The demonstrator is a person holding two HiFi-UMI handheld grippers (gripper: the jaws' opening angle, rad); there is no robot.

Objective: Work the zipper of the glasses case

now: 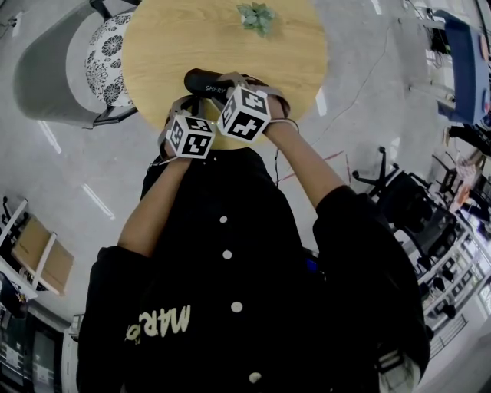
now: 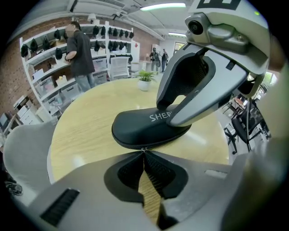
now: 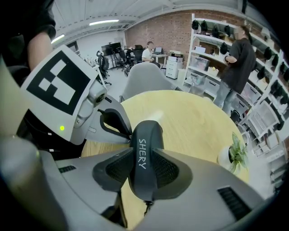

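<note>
The black glasses case [image 1: 201,80] lies near the front edge of the round wooden table [image 1: 176,38]. In the right gripper view the case [image 3: 145,153] stands between the pads, and my right gripper [image 3: 143,169] is shut on it across its width. In the left gripper view my left gripper [image 2: 144,152] is shut, its fingertips pinching the small silver zipper pull [image 2: 144,149] at the case's [image 2: 135,128] near seam. The right gripper [image 2: 198,85] holds the case from above on the right. In the head view the two grippers sit side by side, left [image 1: 182,107], right [image 1: 236,83].
A small potted plant [image 1: 257,17] stands at the table's far side. A grey chair [image 1: 46,69] with a patterned cushion [image 1: 107,54] sits to the left of the table. A person [image 2: 81,54] stands at white shelves [image 2: 40,67] beyond the table.
</note>
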